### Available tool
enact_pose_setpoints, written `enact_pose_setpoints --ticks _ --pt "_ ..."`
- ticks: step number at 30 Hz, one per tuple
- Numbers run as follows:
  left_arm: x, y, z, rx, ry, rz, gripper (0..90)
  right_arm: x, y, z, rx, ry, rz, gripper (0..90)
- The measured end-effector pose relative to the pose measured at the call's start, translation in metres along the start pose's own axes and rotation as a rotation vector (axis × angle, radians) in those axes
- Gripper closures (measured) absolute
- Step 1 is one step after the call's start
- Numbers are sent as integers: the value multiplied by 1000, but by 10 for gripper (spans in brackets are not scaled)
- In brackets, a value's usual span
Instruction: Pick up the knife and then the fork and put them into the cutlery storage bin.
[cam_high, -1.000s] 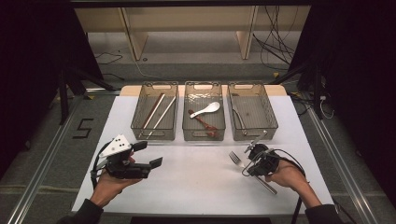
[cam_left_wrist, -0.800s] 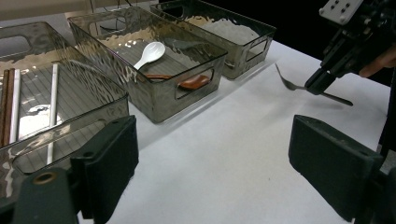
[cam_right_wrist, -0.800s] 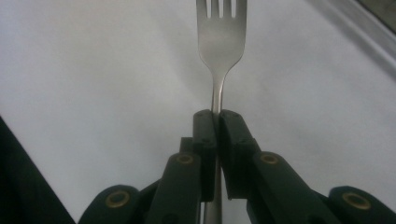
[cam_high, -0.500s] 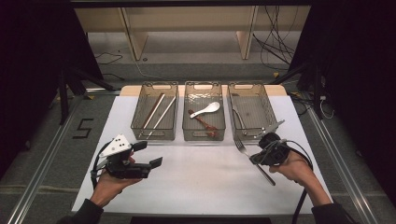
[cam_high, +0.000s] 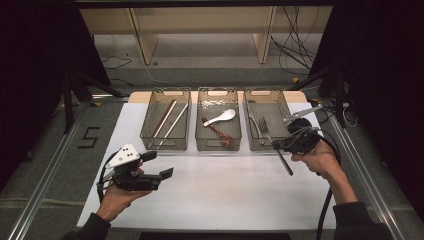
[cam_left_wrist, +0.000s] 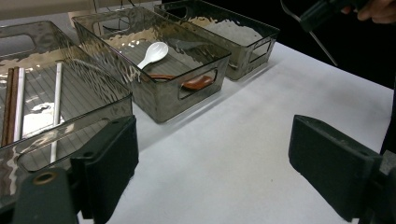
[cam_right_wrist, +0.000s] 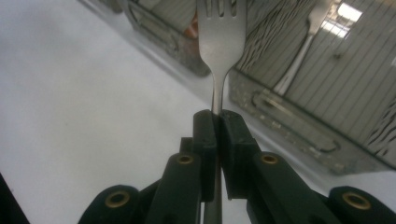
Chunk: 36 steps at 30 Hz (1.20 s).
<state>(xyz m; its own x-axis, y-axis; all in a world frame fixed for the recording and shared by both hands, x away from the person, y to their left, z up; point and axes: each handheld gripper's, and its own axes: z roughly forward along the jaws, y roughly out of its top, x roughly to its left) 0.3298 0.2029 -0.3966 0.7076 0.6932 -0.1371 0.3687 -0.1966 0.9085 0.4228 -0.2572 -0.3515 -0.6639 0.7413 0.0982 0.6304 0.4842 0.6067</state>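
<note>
The right gripper (cam_high: 280, 145) pinches the fork (cam_right_wrist: 221, 42) by its neck above the right-hand tray (cam_high: 287, 107), so I'd lower it flat beside the fork already inside before letting go.

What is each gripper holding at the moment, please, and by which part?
The right gripper is shut on a fork, clamping its handle just below the neck. The left gripper is open and holds nothing.

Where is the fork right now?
The fork is clamped in the right hand-held gripper, lifted off the white table at the right side of the high view, its tines over the front edge of the rightmost bin.
</note>
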Motion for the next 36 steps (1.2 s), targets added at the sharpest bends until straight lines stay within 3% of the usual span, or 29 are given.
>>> enact_pose_setpoints --ticks 9,26,36 --pt "-1 0 0 4 -3 6 155 -13 26 -8 -74 -40 26 859" --pt "0 0 0 0 -3 0 155 -40 71 -4 -129 -96 108 859" --pt "0 0 0 -2 -5 -3 155 -62 83 11 -144 -136 206 859"
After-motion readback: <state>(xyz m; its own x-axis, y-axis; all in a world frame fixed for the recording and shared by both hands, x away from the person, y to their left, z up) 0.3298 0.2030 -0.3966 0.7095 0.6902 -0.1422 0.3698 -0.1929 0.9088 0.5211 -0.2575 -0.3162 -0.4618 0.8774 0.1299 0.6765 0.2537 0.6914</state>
